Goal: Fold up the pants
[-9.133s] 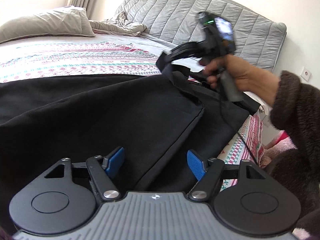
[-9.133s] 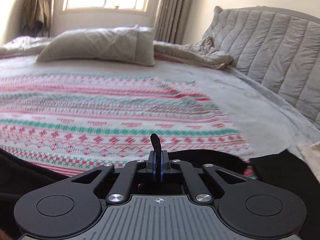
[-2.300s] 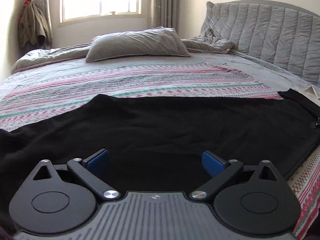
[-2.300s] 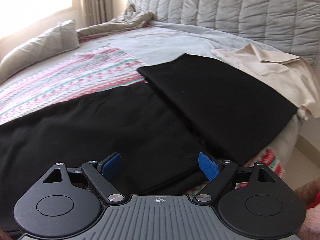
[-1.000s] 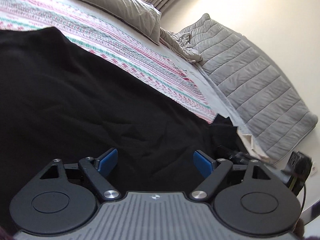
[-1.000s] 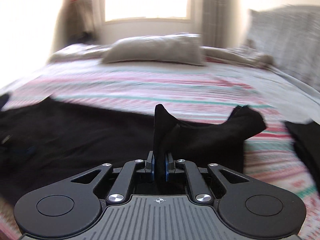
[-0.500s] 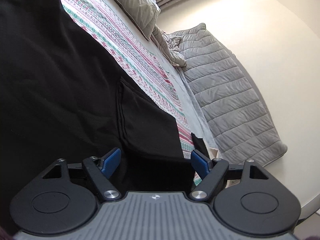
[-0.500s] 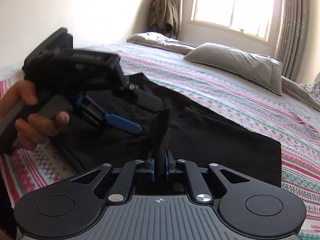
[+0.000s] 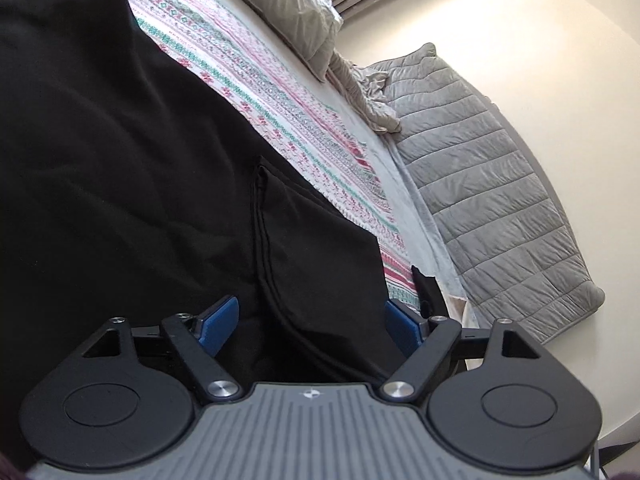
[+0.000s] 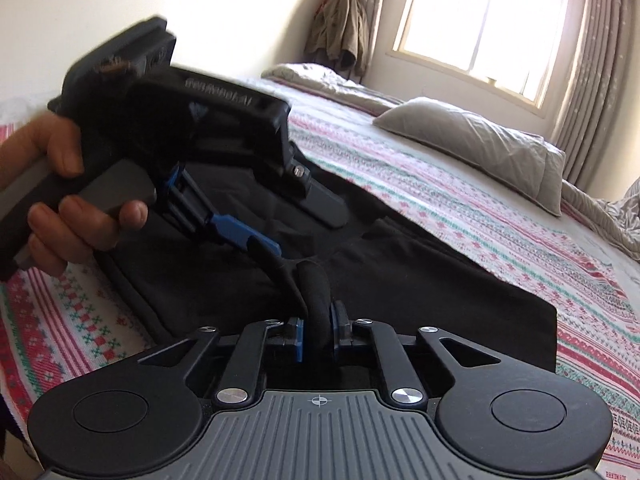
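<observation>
Right gripper (image 10: 316, 334), wide open over flat cloth 2.3 s ago, is now clamped on a thick roll of the black pants (image 10: 420, 280); that pinched bunch is fatter than 0.5 s ago.

The pant end it carries, hanging in mid-air over the bedspread (image 10: 500, 220) 1 s ago, now lies folded across the rest of the pants.

In the left wrist view a doubled layer with a seam edge lies at 12 o'clock from the left gripper (image 9: 310, 326), where 2.3 s ago there was one flat layer.

Left gripper has closed in on the right gripper: in the right wrist view its blue pad (image 10: 244, 236) sits just at 11 o'clock of the clamped roll, nearer than 0.5 s ago. Its jaws remain spread.
</observation>
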